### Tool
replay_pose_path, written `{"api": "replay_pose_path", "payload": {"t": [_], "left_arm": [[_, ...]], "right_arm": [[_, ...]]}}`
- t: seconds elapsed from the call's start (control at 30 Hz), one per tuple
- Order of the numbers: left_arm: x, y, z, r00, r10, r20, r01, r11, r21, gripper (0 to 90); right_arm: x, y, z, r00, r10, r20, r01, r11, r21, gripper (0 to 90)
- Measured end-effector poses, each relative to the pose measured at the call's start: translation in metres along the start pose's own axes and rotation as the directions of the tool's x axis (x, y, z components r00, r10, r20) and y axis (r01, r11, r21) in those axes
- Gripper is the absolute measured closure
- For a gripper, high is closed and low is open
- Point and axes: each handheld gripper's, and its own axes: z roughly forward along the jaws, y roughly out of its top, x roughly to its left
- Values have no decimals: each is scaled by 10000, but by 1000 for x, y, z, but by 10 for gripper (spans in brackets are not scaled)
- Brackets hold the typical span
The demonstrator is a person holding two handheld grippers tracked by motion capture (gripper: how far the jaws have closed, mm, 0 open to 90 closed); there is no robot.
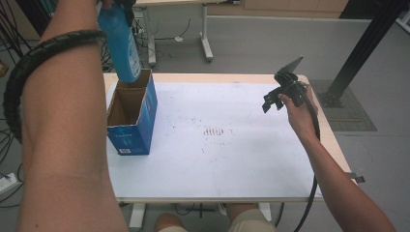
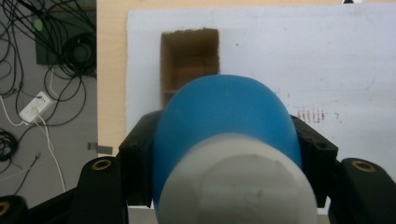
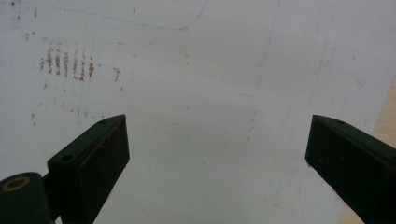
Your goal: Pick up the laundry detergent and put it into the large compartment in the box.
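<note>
My left gripper (image 2: 226, 140) is shut on a blue bottle (image 1: 120, 43) with a white cap (image 2: 233, 186), and its jaws press the bottle's sides. The bottle hangs upright with its base at the rim of an open blue cardboard box (image 1: 133, 116). That box stands at the left end of the white table (image 1: 241, 164). In the left gripper view the box's brown inside (image 2: 189, 51) lies beyond the bottle (image 2: 226, 112). My right gripper (image 1: 271, 101) hovers over the table's right side. Its jaws stand open with nothing between them (image 3: 217, 149).
Faint brown smudges (image 1: 215, 131) mark the middle of the table top. Cables and a power strip (image 2: 35, 107) lie on the floor left of the table. Another table's legs (image 1: 207, 46) stand behind, and a black post with its base plate (image 1: 338, 96) at the right.
</note>
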Motion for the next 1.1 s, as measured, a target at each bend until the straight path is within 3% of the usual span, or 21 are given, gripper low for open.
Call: {"api": "replay_pose_path", "payload": {"t": [0.27,0.67,1.1], "left_arm": [[14,-4,22,9996,-274,-78,275,9994,220,377],[30,-12,71,9982,-604,27,601,9962,631,377],[37,-26,120,9981,-604,104,593,9945,860,376]], "right_arm": [[3,1,0,10000,-41,24,41,10000,3,65],[7,1,0,10000,-62,74,62,10000,23,65],[11,0,-2,9999,-114,103,114,9999,-22,65]]}}
